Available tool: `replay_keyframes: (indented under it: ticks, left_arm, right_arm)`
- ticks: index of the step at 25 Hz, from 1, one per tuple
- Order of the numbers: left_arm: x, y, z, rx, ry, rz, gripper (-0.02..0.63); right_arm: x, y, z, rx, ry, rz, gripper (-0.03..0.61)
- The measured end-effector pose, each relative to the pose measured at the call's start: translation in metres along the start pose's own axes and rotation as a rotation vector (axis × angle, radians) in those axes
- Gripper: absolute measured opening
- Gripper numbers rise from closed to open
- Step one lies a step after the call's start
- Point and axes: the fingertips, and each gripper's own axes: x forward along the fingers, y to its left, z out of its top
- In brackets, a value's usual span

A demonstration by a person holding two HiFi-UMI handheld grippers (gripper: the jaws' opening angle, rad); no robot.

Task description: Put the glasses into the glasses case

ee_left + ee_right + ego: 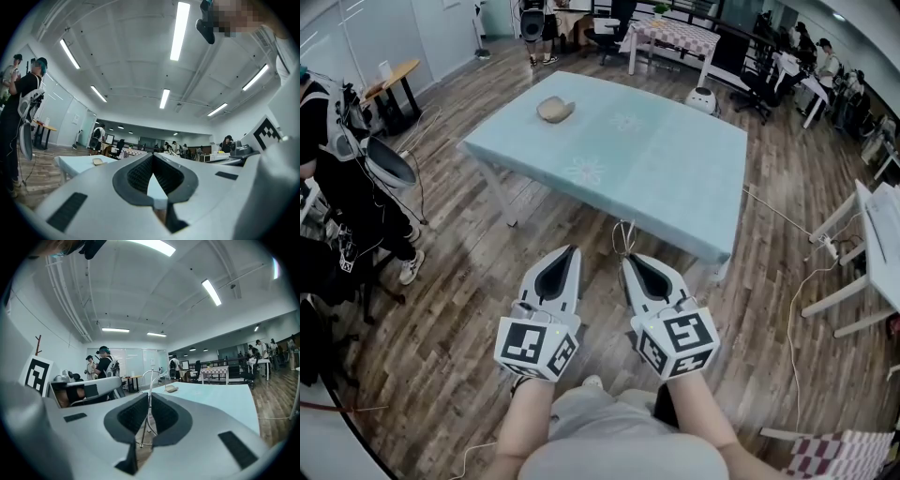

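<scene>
left gripper [569,255]: held low in front of the person, over the wood floor [459,319], short of the table's near edge. Own view [153,158] shows the jaw tips pressed together with nothing between them, just a sliver of tabletop visible through the gap behind the tips.
right gripper [630,261]: alongside the left one, close but not touching, at the same height. Jaws clamped on the glasses [148,414].
glasses: thin wire frame, pinched between the right jaws. The wire runs up out of the pads and loops above the tips. In the head view [623,234] they show only as a faint wire sticking out past the gripper nose toward the table. Lens detail can't be made out.
glasses case [555,110]: tan, rounded, lying on the far left part of the table, well apart from both grippers. Can't tell whether it's open or closed. Also visible small in both gripper views [97,161] [171,388].
table [666,178]: pale teal cloth with faint flower prints. The case is the only item on it. It's ahead of both grippers, and neither is over it.
bystander [337,178]: dark clothes, standing at the left edge of the head view, off the table.
background: open office with desks and chairs, and a table with a checked cloth [677,36] at the far end.
</scene>
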Motion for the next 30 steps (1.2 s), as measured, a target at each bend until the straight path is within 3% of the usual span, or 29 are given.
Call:
replay_keyframes:
  ticks: [18,30]
  left_arm:
    - [0.025,0.047,-0.005,-0.015,0.003,0.023,0.006]
    - [0.074,0.110,-0.004,0.018,0.015,0.039,0.007]
  right_arm:
    - [0.057,0.002,0.000,-0.009,0.017,0.051,0.026]
    - [0.142,-0.012,0.014,0.007,-0.012,0.075,0.026]
